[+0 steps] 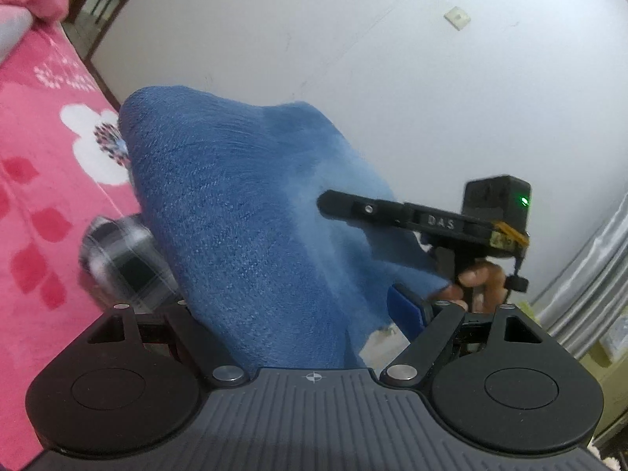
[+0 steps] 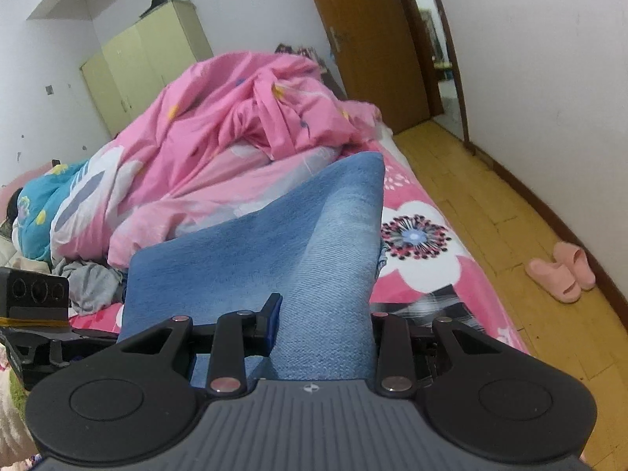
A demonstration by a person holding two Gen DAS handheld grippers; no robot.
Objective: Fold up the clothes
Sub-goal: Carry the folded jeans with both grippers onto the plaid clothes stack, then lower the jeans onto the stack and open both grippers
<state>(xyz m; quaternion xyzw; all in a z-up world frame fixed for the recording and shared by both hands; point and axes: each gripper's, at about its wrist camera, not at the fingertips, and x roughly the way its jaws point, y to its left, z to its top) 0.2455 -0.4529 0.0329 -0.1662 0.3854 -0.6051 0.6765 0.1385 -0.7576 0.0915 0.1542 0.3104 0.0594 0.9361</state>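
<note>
Left wrist: we clamp blue jeans [image 1: 243, 216] between the left gripper [image 1: 302, 314] jaws; the right gripper [image 2: 322, 314] jaws also pinch them.

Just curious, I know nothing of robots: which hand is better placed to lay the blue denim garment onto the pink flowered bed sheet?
Probably the right. The right gripper, clamped on the blue denim garment, points over the pink flowered bed sheet; the left gripper faces the white wall.
</note>
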